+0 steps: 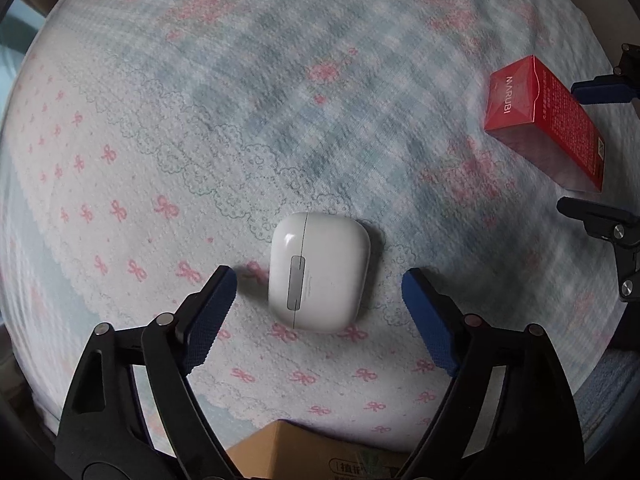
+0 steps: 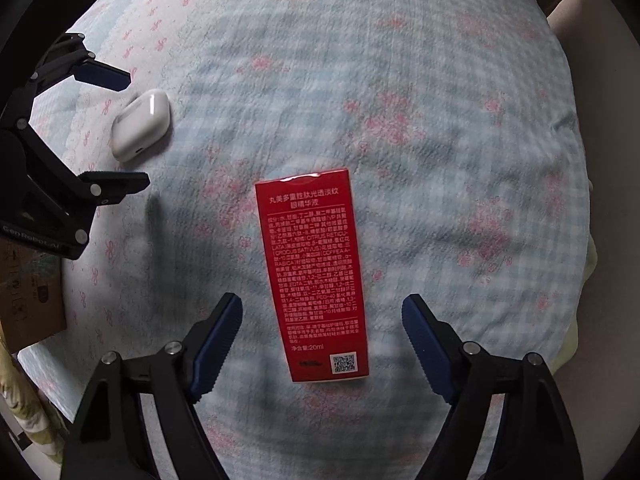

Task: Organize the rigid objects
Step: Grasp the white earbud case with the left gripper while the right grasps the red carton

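Observation:
A white earbud case (image 1: 318, 272) lies flat on the bedspread, between the blue pads of my left gripper (image 1: 319, 278). The jaws stand open, with a gap on each side of the case. A red cosmetics box (image 2: 316, 272) lies lengthwise with its printed side up, its lower half between the fingers of my right gripper (image 2: 322, 302), which is open and clear of the box on both sides. The right wrist view also shows the earbud case (image 2: 140, 124) at the far left, inside the left gripper (image 2: 134, 127). In the left wrist view the red box (image 1: 544, 120) lies at the right edge.
Everything rests on a soft blue-checked bedspread (image 1: 280, 80) with pink bows and flowers. A brown cardboard box (image 1: 312, 452) sits just behind the left gripper at the bed's edge, and the same cardboard box (image 2: 28, 300) shows at the left in the right wrist view.

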`<act>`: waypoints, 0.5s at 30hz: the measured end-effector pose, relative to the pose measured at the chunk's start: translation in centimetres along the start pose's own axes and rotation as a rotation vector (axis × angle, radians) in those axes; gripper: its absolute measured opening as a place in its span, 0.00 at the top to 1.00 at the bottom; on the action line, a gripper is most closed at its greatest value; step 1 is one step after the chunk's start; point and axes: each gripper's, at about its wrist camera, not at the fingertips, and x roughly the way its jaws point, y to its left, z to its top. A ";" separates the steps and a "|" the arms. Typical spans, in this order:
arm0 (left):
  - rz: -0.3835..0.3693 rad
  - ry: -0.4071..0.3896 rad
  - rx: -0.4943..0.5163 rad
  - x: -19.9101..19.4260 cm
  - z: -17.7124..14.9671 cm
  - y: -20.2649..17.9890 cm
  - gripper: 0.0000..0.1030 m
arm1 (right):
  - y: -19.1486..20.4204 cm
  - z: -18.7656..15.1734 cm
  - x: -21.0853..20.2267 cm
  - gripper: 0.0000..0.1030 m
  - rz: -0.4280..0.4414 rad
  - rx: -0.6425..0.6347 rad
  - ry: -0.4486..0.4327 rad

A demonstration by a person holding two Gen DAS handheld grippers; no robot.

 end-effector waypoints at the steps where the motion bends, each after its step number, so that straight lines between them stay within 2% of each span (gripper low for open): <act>1: -0.007 -0.002 0.000 0.1 -0.1 0.1 0.20 | 0.1 0.1 0.2 0.24 -0.002 0.003 0.007; 5: -0.017 -0.004 0.007 0.5 0.1 0.2 0.25 | 0.1 0.2 0.9 0.26 -0.003 0.020 0.028; 6: -0.019 -0.002 0.011 0.5 0.2 0.2 0.27 | 0.1 0.3 1.1 0.30 0.002 0.022 0.034; 9: -0.030 0.007 0.021 0.4 0.4 0.1 0.39 | 0.1 0.4 1.3 0.49 0.005 0.022 0.052; 10: -0.034 0.008 0.025 0.3 0.4 0.1 0.47 | 0.1 0.5 1.3 0.54 -0.010 0.020 0.052; 12: -0.022 0.006 0.033 0.1 0.4 -0.1 0.57 | 0.0 0.4 1.2 0.61 -0.034 0.019 0.056; 15: -0.026 0.005 0.028 -0.1 0.1 0.0 0.59 | -0.4 0.2 1.2 0.61 -0.025 0.048 0.054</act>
